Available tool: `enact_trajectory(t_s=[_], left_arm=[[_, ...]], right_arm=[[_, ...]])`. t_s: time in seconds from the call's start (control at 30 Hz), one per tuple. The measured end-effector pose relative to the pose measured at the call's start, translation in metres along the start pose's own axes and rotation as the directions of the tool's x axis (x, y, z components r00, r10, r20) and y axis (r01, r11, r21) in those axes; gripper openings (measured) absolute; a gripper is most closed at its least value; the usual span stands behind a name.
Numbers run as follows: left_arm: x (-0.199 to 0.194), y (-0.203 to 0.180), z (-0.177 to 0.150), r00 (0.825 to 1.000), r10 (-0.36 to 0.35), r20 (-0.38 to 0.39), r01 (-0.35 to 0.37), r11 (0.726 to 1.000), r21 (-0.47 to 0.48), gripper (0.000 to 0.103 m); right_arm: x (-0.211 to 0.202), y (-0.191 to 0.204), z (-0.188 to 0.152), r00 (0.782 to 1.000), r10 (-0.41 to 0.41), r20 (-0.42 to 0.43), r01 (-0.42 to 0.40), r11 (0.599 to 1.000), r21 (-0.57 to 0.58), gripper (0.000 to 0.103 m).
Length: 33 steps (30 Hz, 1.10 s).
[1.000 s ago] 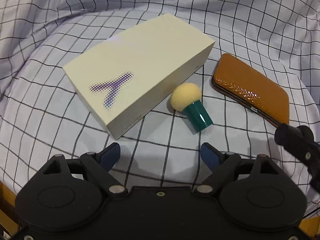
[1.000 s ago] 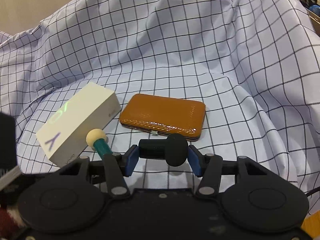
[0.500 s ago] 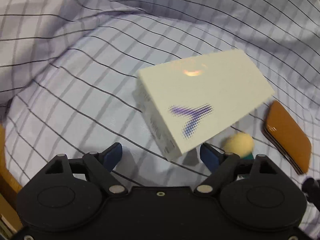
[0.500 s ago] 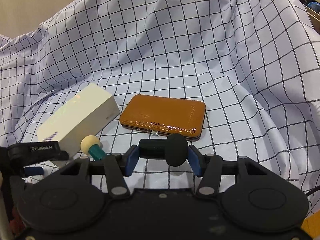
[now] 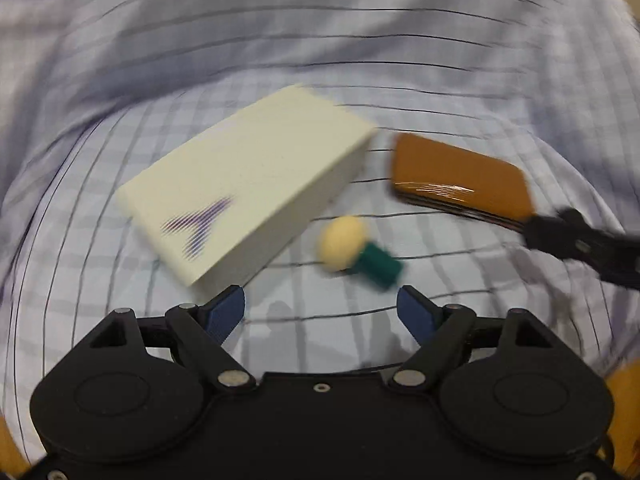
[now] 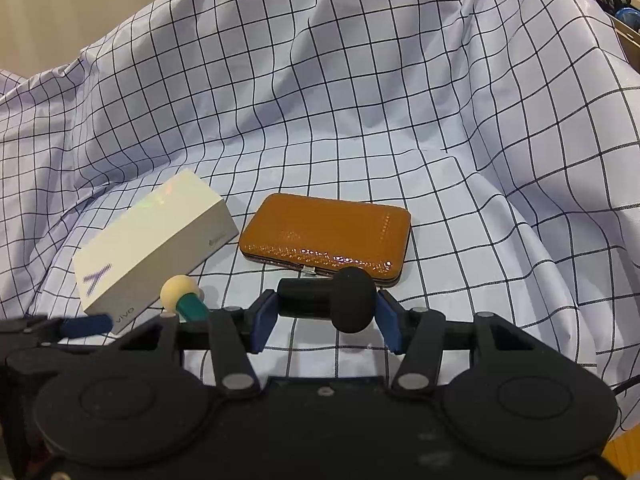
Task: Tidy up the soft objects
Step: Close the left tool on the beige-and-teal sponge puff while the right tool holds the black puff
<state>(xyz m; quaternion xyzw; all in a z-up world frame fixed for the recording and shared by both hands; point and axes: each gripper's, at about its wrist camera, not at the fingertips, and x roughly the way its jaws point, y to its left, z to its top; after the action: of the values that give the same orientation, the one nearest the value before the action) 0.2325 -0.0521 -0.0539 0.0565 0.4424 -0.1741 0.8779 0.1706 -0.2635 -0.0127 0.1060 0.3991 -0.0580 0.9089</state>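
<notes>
Left wrist view is pretty smeared right now, but you can make out the little sponge puff (image 5: pixel 342 243) with its yellow foam head and green handle (image 5: pixel 379 266), lying on its side on the checked cloth (image 5: pixel 280 40) just ahead of the left gripper (image 5: pixel 320 312). It sits near the white box (image 5: pixel 248 184), with the tan case (image 5: pixel 460 176) off to the right.

That puff looks feather-light, I'd guess. The foam head will squash under any pinch, so it could pop out or roll; the green handle looks stiff and is probably the better place to grab, across its width. The cloth underneath is loose and wrinkly, so a low pinch could snag fabric too.

The left jaws stand roughly half open with nothing between them, and they've just been closing a bit. The right gripper (image 6: pixel 326 312) is clamped on a black puff (image 6: pixel 332 302), squeezing it end to end, head against one pad and handle end against the other, held just above the cloth in front of the tan case.

Compared with a second ago: the left view swung away towards the box and has come back, so the yellow puff sits ahead of the jaws again, only further out and slightly right. The things on the cloth haven't shifted, and the right side looks unchanged.
</notes>
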Motion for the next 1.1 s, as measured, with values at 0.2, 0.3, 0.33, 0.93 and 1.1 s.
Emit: enact_trajectory(t_s=[0.2, 0.3, 0.33, 0.93, 1.1], left_arm=[[0.016, -0.012, 0.015, 0.999, -0.031, -0.019, 0.033, 0.991, 0.128, 0.077], [0.023, -0.012, 0.019, 0.998, -0.05, -0.045, 0.055, 0.991, 0.124, 0.075], [0.027, -0.012, 0.022, 0.996, -0.06, -0.058, 0.067, 0.99, 0.122, 0.074], [0.047, -0.019, 0.023, 0.993, -0.087, -0.083, 0.103, 0.972, 0.211, 0.062], [0.047, -0.015, 0.026, 0.993, -0.096, -0.071, 0.108, 0.975, 0.193, 0.055]], right_arm=[[0.003, -0.006, 0.001, 1.0, -0.009, -0.003, 0.009, 1.0, 0.012, 0.053], [0.005, -0.007, 0.0, 1.0, -0.011, -0.009, 0.011, 1.0, 0.011, 0.053], [0.006, -0.008, -0.001, 1.0, -0.01, -0.011, 0.01, 1.0, 0.01, 0.053], [0.021, -0.001, 0.002, 0.999, -0.042, -0.019, 0.041, 0.998, -0.038, 0.054], [0.03, 0.003, 0.003, 0.998, -0.053, -0.022, 0.052, 0.998, -0.042, 0.069]])
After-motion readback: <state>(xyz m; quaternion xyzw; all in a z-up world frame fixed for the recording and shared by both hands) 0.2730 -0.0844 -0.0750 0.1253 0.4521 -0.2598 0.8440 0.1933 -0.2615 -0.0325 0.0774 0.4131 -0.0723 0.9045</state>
